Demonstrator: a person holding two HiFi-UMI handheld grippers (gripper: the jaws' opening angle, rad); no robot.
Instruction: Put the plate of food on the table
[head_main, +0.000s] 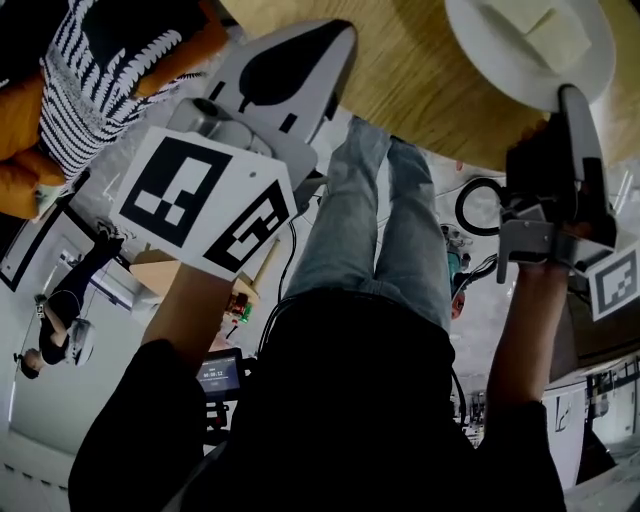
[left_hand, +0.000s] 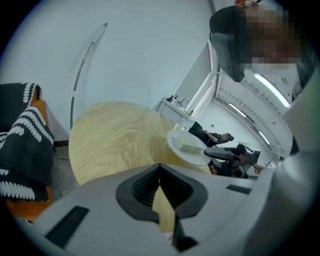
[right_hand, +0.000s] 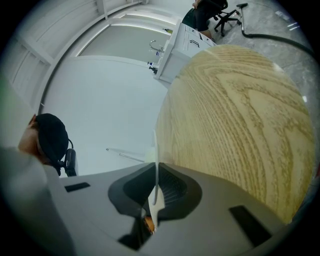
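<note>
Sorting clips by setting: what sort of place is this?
Probably a lab or office workroom rather than a home. A round wooden table stands in a white-walled room, with a white cabinet that has a tap on it, and an office chair beyond it.

the left gripper (head_main: 333, 32) has a pale grey tapered shell with a black inset, and its cube (head_main: 205, 200) bears black-and-white square markers. the right gripper (head_main: 572, 98) looks darker, with a black cable loop (head_main: 476, 206) and 1 smaller marker cube (head_main: 615, 283). the person wears a black top (head_main: 340, 410) and faded blue jeans (head_main: 370, 230).
</note>
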